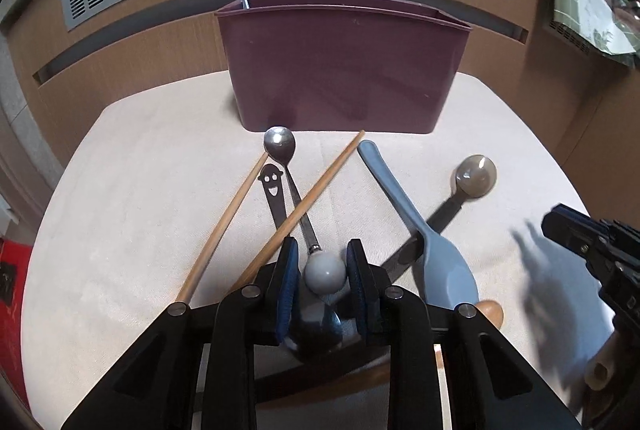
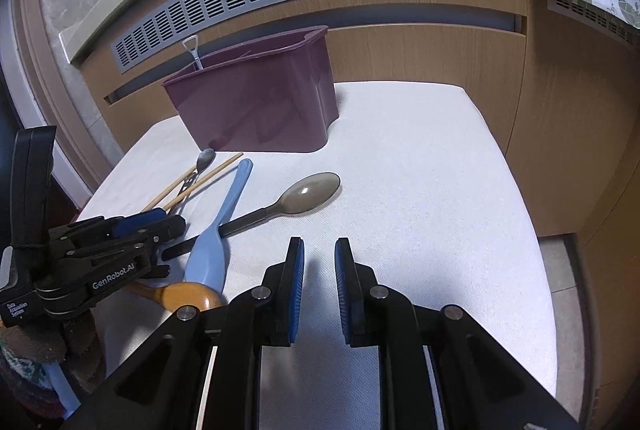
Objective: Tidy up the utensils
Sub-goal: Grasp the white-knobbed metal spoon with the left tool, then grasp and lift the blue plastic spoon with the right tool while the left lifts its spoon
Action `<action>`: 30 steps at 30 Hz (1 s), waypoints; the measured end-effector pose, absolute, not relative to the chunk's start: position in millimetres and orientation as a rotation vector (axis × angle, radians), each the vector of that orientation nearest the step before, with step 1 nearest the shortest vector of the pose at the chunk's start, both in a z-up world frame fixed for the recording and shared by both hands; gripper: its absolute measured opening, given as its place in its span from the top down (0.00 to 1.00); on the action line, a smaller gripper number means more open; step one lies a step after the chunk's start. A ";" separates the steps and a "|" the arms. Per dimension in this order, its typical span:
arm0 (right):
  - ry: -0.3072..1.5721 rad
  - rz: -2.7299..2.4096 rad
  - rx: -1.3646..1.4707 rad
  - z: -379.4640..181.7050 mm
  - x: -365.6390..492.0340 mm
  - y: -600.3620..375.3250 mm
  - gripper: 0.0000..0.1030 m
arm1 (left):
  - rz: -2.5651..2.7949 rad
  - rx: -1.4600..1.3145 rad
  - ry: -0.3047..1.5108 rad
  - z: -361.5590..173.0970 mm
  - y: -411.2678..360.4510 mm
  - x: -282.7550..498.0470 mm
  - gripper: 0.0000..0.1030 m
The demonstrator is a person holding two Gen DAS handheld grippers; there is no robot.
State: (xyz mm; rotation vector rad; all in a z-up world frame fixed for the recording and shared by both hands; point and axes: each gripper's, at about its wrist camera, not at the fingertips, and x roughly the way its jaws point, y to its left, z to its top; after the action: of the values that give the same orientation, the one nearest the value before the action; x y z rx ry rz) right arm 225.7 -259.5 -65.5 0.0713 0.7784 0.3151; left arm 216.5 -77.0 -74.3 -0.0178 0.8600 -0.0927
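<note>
The left gripper has its jaws closed on the round grey ball end of a metal spoon. The right gripper holds nothing, its jaws partly open.

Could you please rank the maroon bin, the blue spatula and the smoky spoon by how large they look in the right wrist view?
1. maroon bin
2. blue spatula
3. smoky spoon
The spatula lies nearer the camera, so its lead over the spoon is unsure.
</note>
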 end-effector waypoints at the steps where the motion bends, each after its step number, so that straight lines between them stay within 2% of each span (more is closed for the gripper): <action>1: 0.778 0.311 0.065 -65.3 225.3 -258.5 0.86 | -0.099 -0.021 0.855 -72.8 -73.6 213.7 0.78; 9: 0.767 0.370 0.018 -49.3 225.5 -237.1 0.86 | -0.105 -0.070 0.675 -19.5 -30.9 181.4 0.79; 14: 0.815 0.463 -0.007 -49.2 242.1 -206.2 0.85 | -0.115 -0.133 0.632 7.3 -6.1 174.4 0.79; 24: 0.972 0.443 -0.096 -76.0 290.1 -151.9 0.86 | -0.123 -0.184 0.599 16.0 17.1 167.3 0.79; 30: 0.981 0.374 -0.189 -83.8 306.0 -129.9 0.86 | -0.133 -0.208 0.598 15.9 23.6 166.5 0.79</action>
State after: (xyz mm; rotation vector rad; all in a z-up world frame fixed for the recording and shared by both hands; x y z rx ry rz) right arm 306.0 -129.9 -83.8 -0.1886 0.9809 0.3739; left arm 166.5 23.6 15.9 -0.2077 0.5984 -0.1327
